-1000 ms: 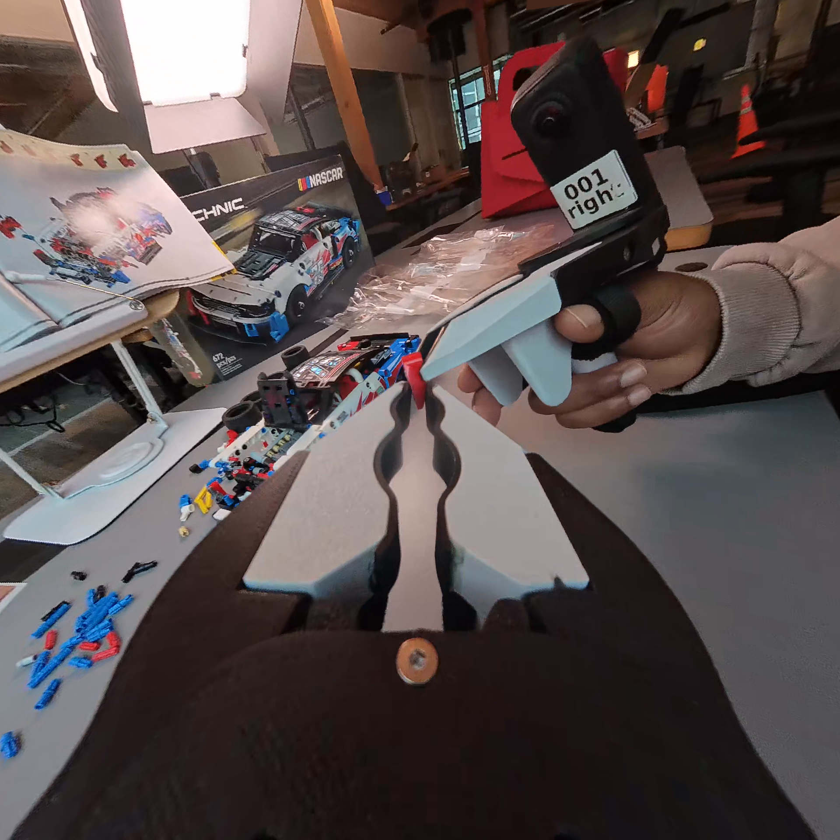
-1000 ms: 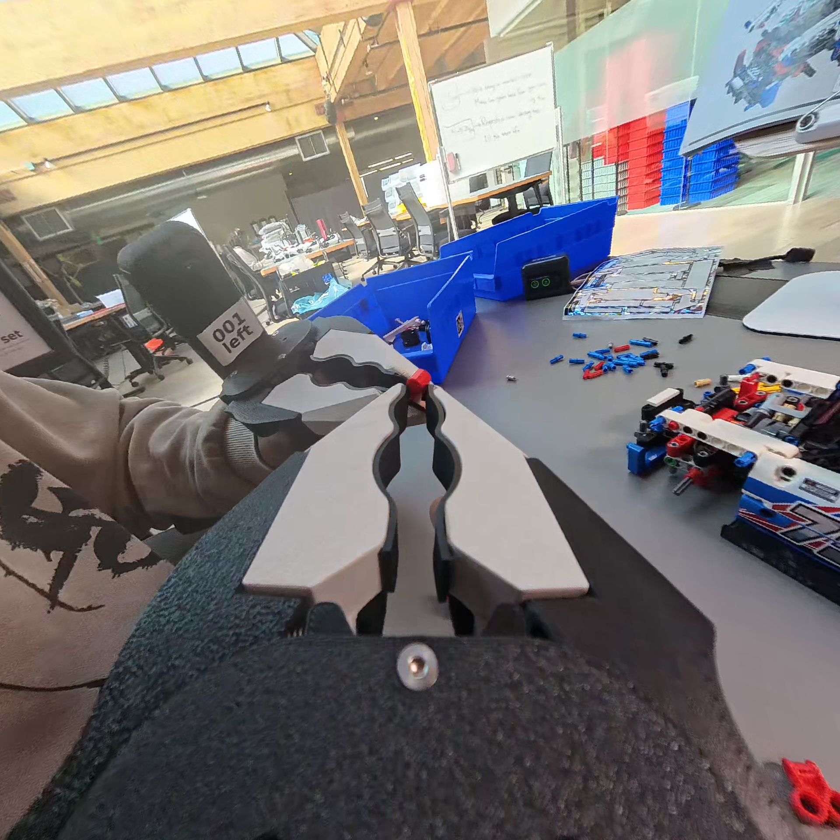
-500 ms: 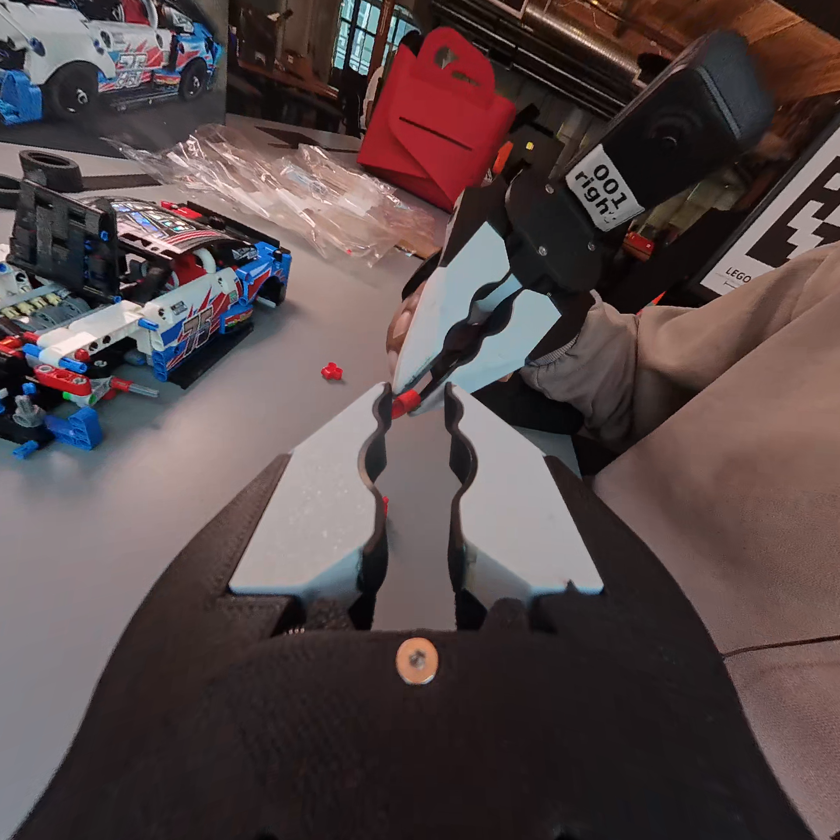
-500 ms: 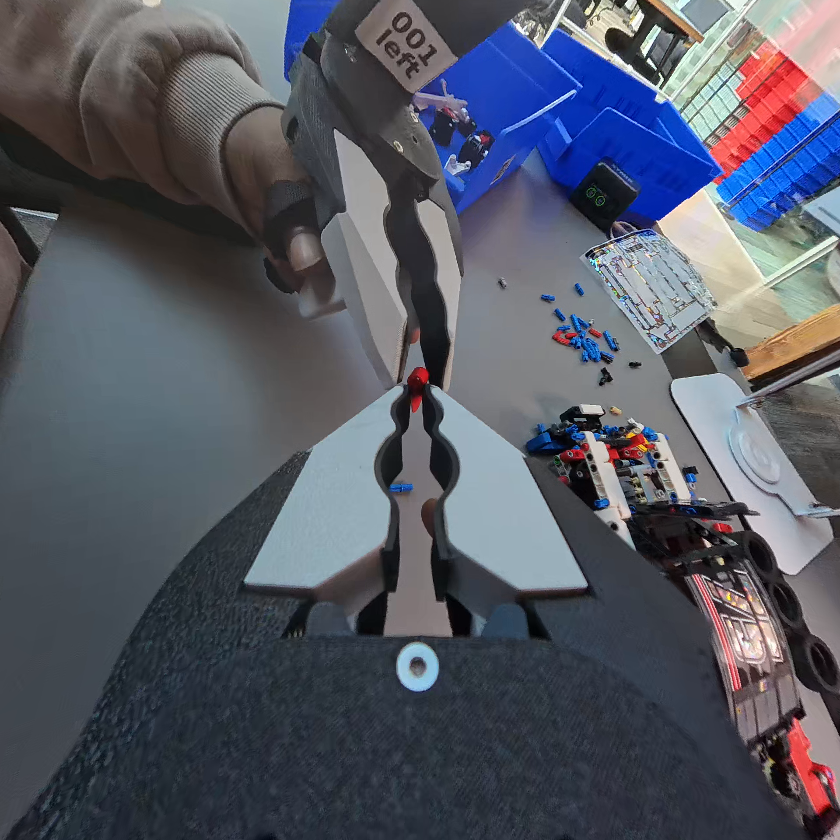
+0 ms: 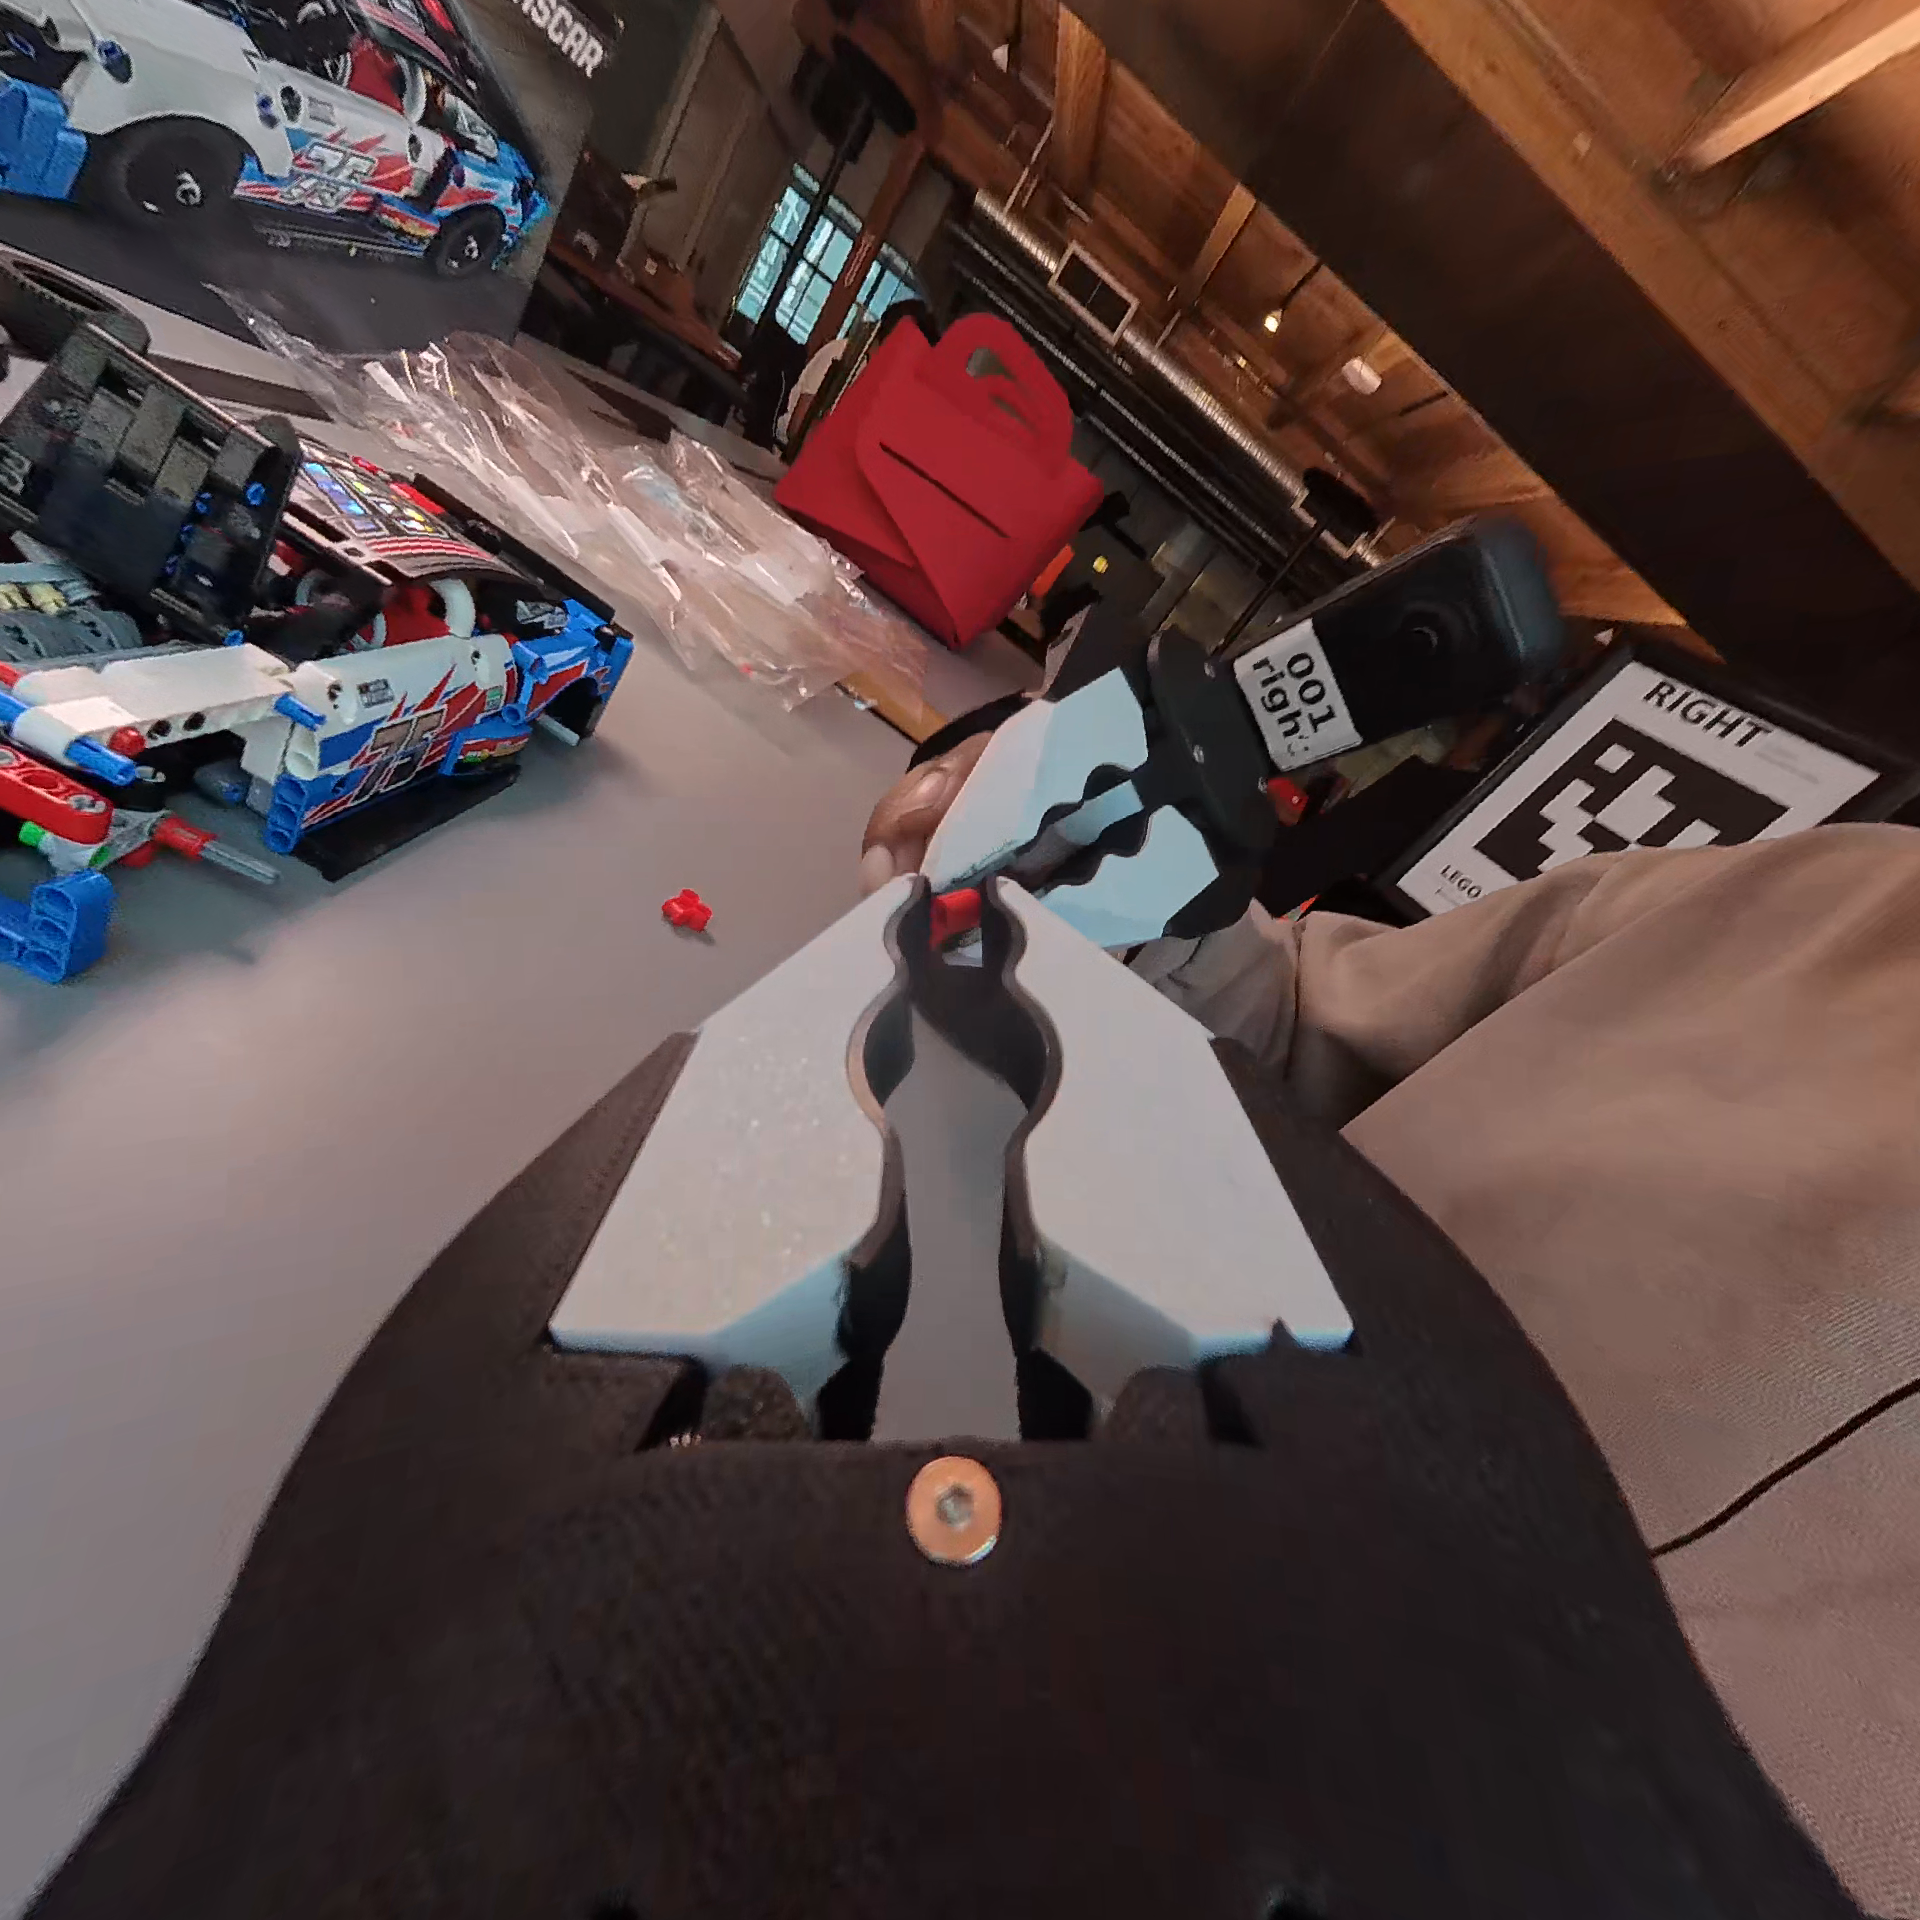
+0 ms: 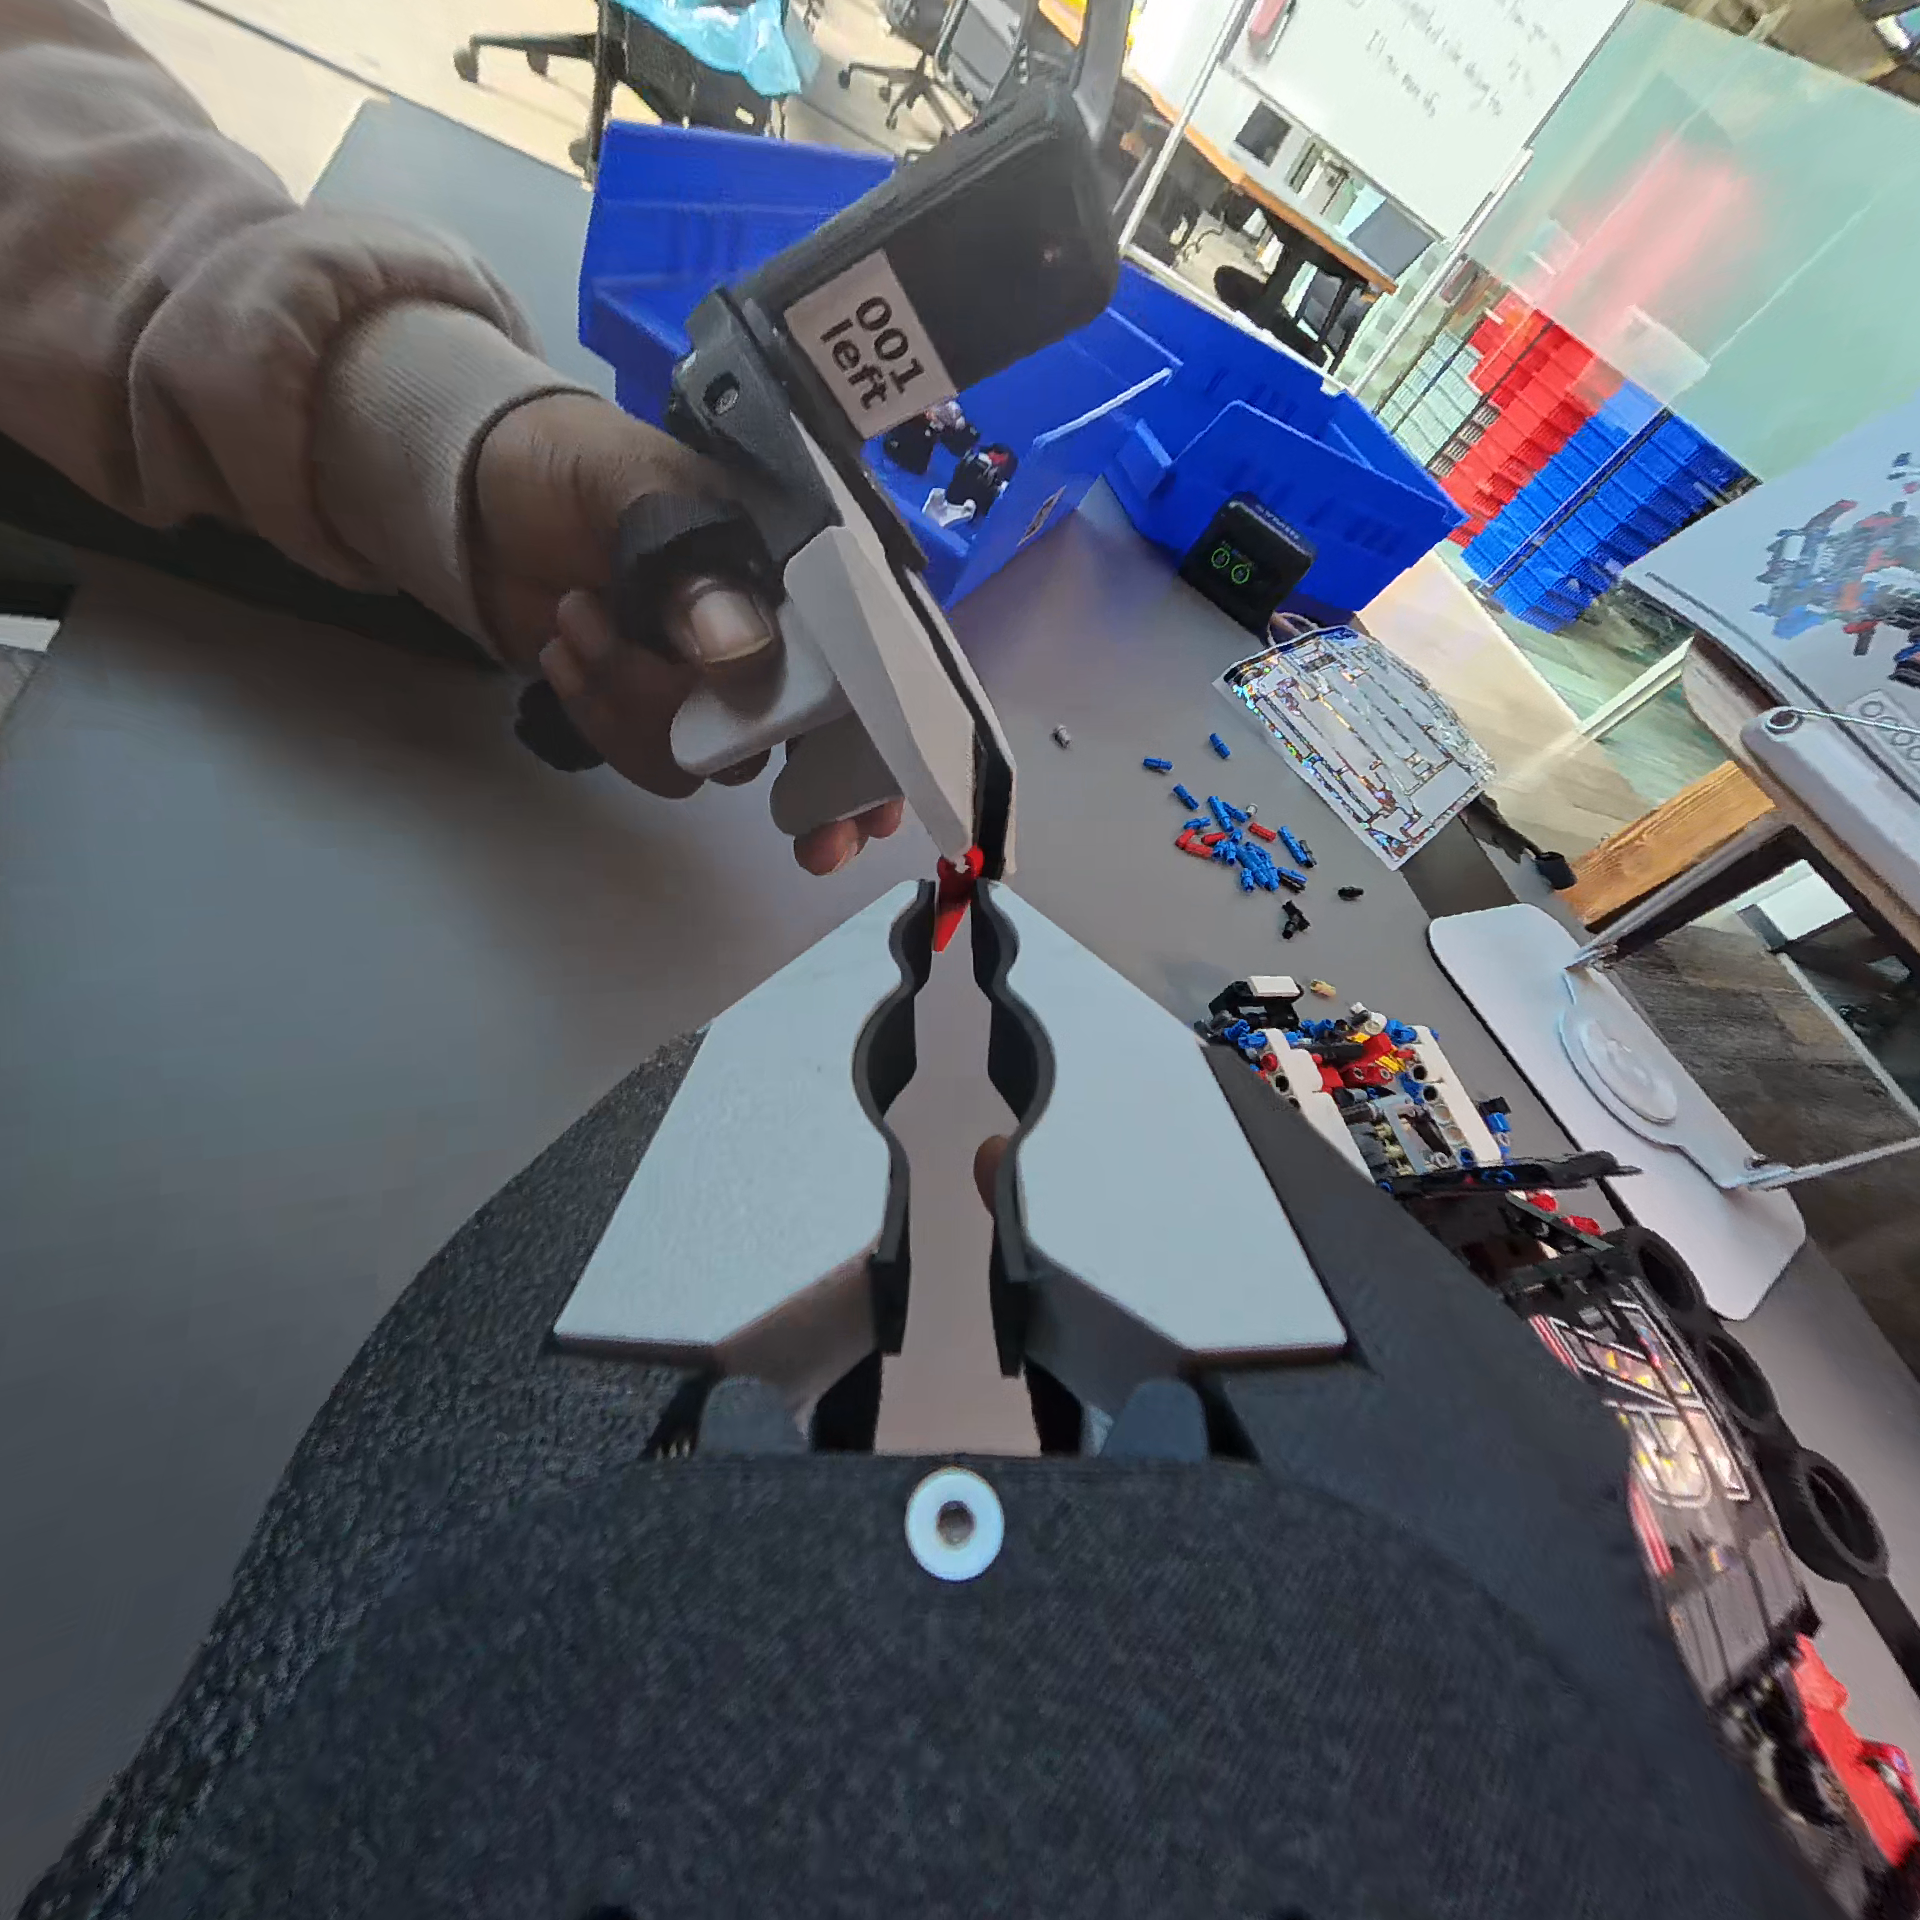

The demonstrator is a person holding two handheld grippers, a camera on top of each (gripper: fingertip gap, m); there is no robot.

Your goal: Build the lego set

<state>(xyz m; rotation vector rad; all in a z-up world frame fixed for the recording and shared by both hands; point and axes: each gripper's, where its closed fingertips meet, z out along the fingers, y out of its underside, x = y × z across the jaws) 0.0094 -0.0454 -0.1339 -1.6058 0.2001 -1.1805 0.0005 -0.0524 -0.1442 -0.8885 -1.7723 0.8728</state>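
A small red lego piece is held in the air between the tips of both grippers, above the grey table. My left gripper is shut on it. My right gripper is shut on the same red piece from the opposite side. In the right wrist view the left gripper comes down from above onto the piece. In the left wrist view the right gripper meets mine tip to tip. The partly built lego car stands on the table to the left, and it also shows in the right wrist view.
A loose red piece lies on the table near the car. Plastic bags, a red bag and the set's box stand behind. Blue bins, a sticker sheet, loose pins and a booklet stand lie beyond. The grippers are tip to tip, or close to it.
Both grippers swung round over the table with their tips kept together. Half a second ago my left jaws stood apart beside the red piece; now they have closed on it.
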